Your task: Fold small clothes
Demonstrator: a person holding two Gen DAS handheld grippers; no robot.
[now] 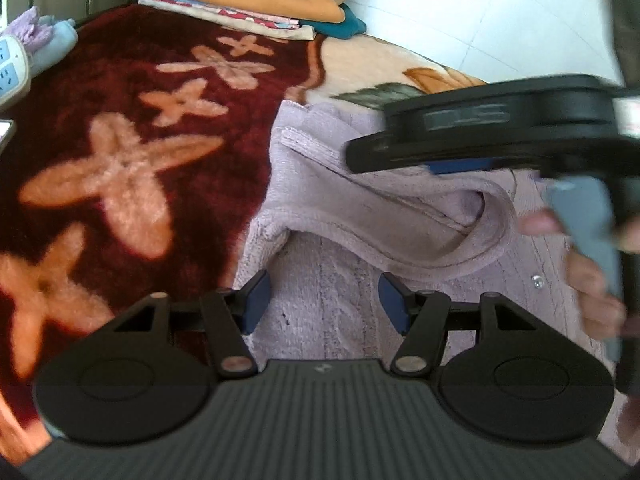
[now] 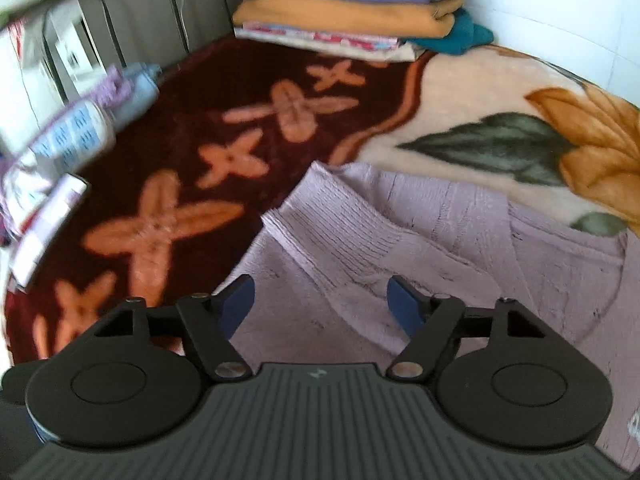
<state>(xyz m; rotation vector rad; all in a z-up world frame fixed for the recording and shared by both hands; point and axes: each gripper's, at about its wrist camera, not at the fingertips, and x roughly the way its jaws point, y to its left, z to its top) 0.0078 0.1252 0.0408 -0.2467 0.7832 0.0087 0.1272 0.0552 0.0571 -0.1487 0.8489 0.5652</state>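
Note:
A small lilac knitted cardigan [image 1: 340,216] lies on a patterned blanket, with a sleeve folded across its body. It also shows in the right wrist view [image 2: 400,248], where the ribbed cuff points up and left. My left gripper [image 1: 324,300] is open and empty just above the cardigan's lower part. My right gripper [image 2: 320,304] is open and empty over the folded sleeve. The right gripper's black body [image 1: 500,128] shows in the left wrist view, held by a hand above the cardigan's right side.
The blanket [image 1: 140,184] is dark red with orange flowers, cream on the right. A stack of folded clothes [image 2: 344,12] sits at the far end. A power strip [image 2: 76,132], small clothes [image 2: 128,88] and a box [image 2: 48,224] lie at the left.

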